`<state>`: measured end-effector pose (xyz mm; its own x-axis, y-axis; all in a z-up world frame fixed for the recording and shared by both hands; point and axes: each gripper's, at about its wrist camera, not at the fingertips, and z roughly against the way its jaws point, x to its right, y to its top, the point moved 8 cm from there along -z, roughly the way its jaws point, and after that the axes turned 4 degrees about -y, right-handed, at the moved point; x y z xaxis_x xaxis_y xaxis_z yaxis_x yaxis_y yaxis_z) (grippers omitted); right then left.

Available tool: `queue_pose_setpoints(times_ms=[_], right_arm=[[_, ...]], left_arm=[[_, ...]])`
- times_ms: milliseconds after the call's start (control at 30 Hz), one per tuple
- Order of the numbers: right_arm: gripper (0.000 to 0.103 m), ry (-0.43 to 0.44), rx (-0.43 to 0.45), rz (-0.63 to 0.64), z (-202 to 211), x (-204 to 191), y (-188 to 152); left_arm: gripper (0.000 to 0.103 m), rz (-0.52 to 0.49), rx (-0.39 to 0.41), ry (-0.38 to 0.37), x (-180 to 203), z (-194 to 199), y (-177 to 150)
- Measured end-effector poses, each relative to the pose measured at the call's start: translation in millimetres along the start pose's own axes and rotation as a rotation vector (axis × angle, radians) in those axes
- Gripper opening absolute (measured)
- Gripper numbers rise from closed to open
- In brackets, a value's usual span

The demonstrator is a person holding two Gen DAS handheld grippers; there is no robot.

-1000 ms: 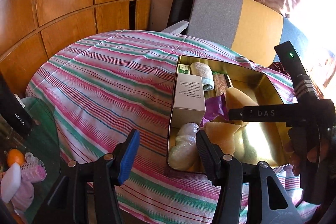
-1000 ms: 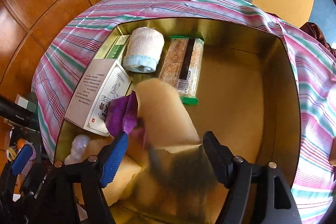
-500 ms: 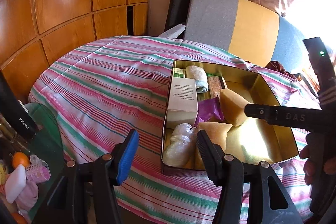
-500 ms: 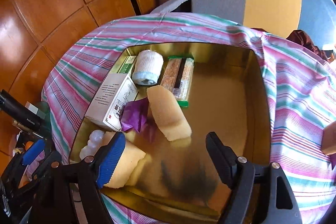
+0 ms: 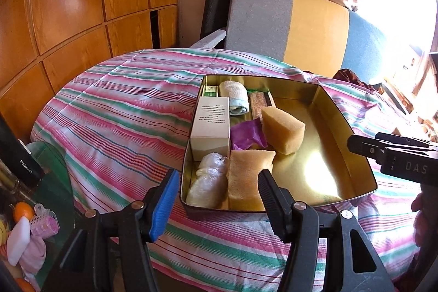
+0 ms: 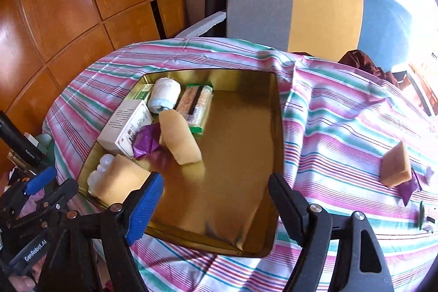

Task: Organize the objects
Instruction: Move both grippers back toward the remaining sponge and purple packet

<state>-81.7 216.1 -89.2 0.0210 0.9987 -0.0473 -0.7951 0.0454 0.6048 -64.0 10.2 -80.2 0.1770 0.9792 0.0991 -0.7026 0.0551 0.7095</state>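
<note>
The gold tin [image 6: 276,127] sits on the striped tabletop [image 6: 342,114], its left side packed with a white box [image 5: 210,125], a rolled towel [image 6: 164,95], a snack bar [image 6: 195,106] and two sponges [image 5: 282,130], its right half bare metal. The right gripper [image 6: 216,207], jaws just widened and holding nothing, hangs over the tin's near rim. The left gripper [image 5: 216,199], partly open and empty, hovers at the tin's near left corner; another sponge [image 6: 395,167] lies apart on the cloth.
</note>
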Motion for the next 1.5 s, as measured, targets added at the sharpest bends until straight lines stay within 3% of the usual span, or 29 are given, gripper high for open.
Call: queue_pose_setpoints(times_ms=[467,767,900,1100,1300,1500], right_arm=[[0.080,-0.089,-0.054,-0.135,7,106,-33],[0.080,-0.261,-0.060,-0.179,27,214,-52],[0.080,-0.334,-0.026,-0.294,37,274,-62],[0.080,-0.369,0.051,-0.594,58,342,-78],[0.080,-0.335,0.058,-0.778,67,370,-97],[0.080,-0.326,0.031,-0.817,64,374,-105]], left_arm=[[0.061,-0.044,-0.018,0.002,20,-6,-2],[0.061,-0.084,-0.020,0.005,36,-7,3],[0.062,-0.110,-0.019,-0.005,48,-8,7],[0.062,-0.166,-0.017,-0.036,78,-9,12],[0.064,-0.226,-0.017,-0.078,112,-11,17],[0.064,-0.279,-0.025,-0.130,150,-15,19]])
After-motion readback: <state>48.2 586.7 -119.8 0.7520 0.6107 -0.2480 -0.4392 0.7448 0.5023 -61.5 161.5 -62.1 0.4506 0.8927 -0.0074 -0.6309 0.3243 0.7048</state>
